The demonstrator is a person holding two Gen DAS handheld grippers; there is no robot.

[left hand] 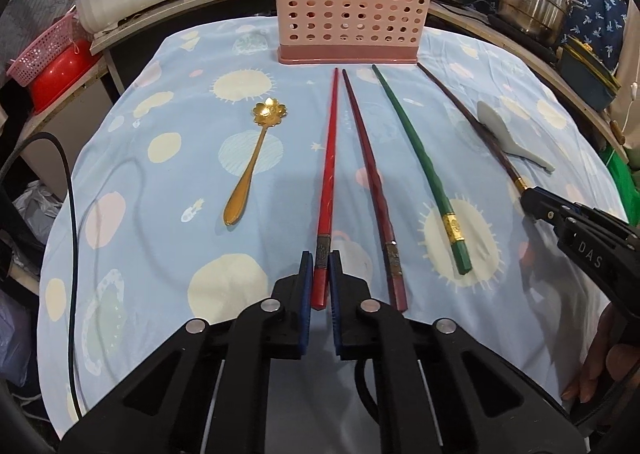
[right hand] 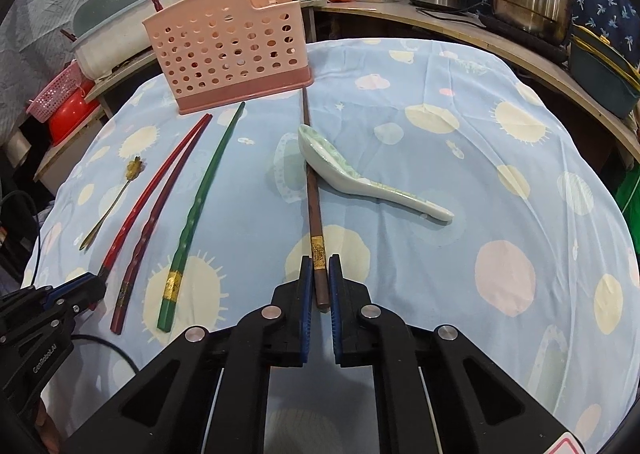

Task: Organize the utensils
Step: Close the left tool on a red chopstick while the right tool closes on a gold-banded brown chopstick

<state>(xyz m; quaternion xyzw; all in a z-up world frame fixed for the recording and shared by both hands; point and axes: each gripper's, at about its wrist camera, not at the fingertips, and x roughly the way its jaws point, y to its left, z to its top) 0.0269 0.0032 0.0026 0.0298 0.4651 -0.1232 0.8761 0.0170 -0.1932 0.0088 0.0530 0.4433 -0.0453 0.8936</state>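
Grasp step in hand. Left tool [left hand: 320, 274] clamped on thick end of red chopstick [left hand: 328, 174]; right tool [right hand: 320, 278] clamped on brown chopstick [right hand: 310, 190], pinned under ceramic spoon [right hand: 340, 170]. Both lay flat on surface [right hand: 440, 134]. Pink perforated caddy [left hand: 344, 6] stood beyond tips. Next, judged: lift, tilt upright, drop into caddy.
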